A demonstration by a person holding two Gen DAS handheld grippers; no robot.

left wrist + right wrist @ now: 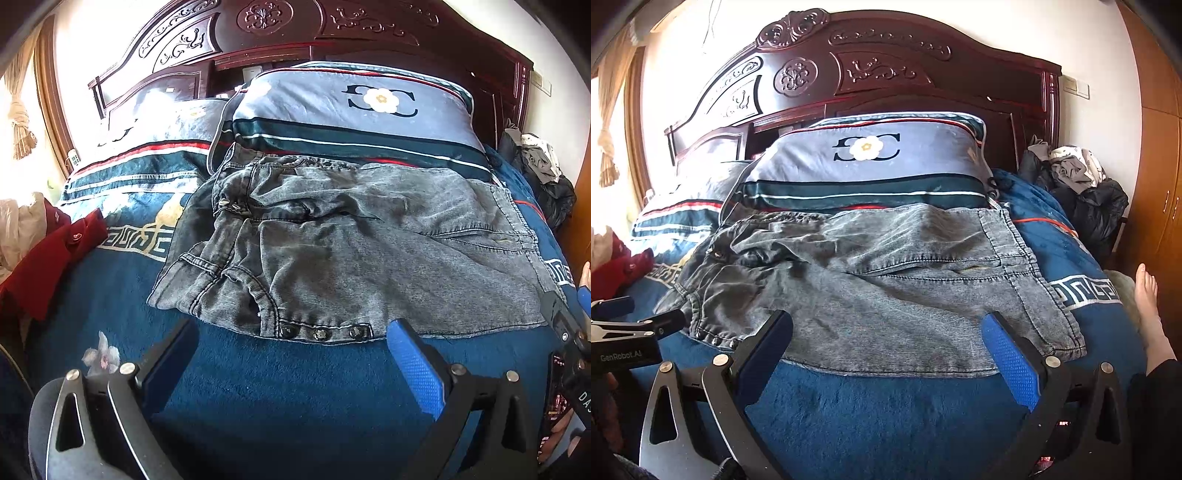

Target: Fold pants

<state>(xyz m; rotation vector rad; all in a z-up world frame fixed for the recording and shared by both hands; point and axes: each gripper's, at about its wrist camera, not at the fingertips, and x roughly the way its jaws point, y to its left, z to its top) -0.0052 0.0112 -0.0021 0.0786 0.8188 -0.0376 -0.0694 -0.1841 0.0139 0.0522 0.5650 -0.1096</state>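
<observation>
Ahead of both tools, the grey denim pants (351,240) are lying folded across the blue blanket (277,387) of the bed, their far edge touching the striped pillow (354,110). Left tool (295,345) is hovering released — its tips just short of the snap-buttoned edge. Right tool (888,332) is gaping too, its fingertips (999,328) overlapping the pants' near edge — contact unclear.
</observation>
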